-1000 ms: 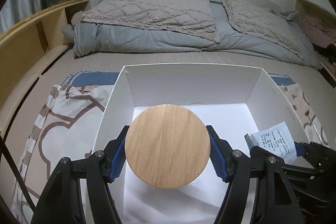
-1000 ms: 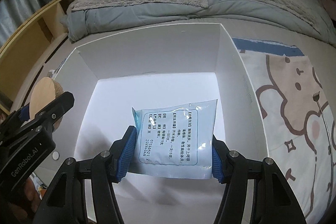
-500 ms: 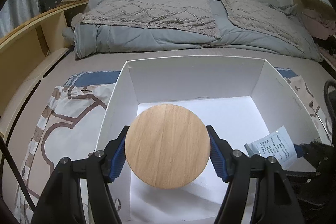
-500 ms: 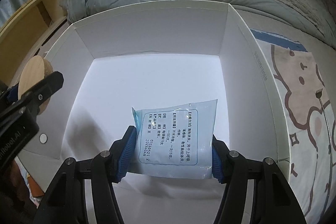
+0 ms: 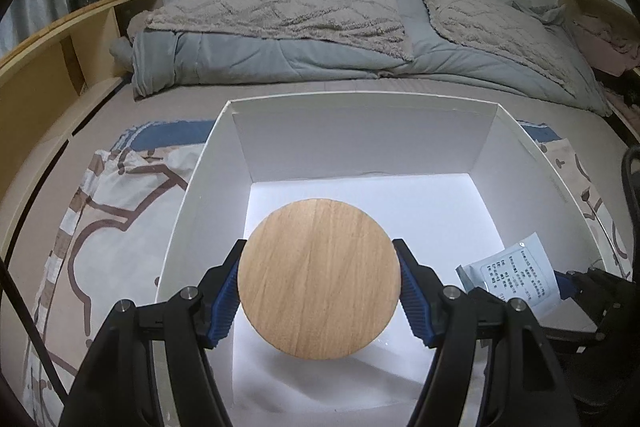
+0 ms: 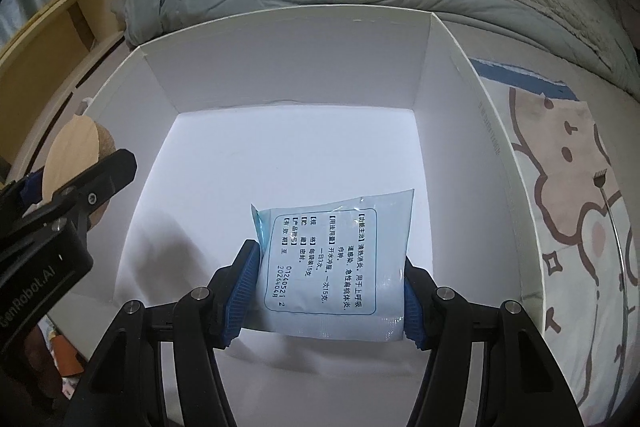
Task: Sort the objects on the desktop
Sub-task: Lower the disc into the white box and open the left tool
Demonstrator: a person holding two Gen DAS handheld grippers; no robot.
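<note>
My left gripper [image 5: 319, 285] is shut on a round wooden coaster [image 5: 319, 279] and holds it over the near left part of an open white box [image 5: 360, 131]. My right gripper [image 6: 326, 285] is shut on a pale blue printed sachet [image 6: 332, 263] and holds it inside the same box [image 6: 288, 59], above its near floor. The sachet also shows in the left wrist view [image 5: 516, 275] at the right. The coaster also shows in the right wrist view [image 6: 74, 155] at the left wall, with the left gripper's black finger [image 6: 96, 183] in front.
The box sits on a cartoon-print cloth [image 5: 104, 211] spread over a bed. A grey quilt [image 5: 280, 23] is heaped behind the box. A wooden shelf unit [image 5: 44, 67] runs along the left. The cloth also shows to the right of the box [image 6: 576, 187].
Both grippers have moved forward and lower over the box with their objects still held. The box looks nearer and larger in both views.
</note>
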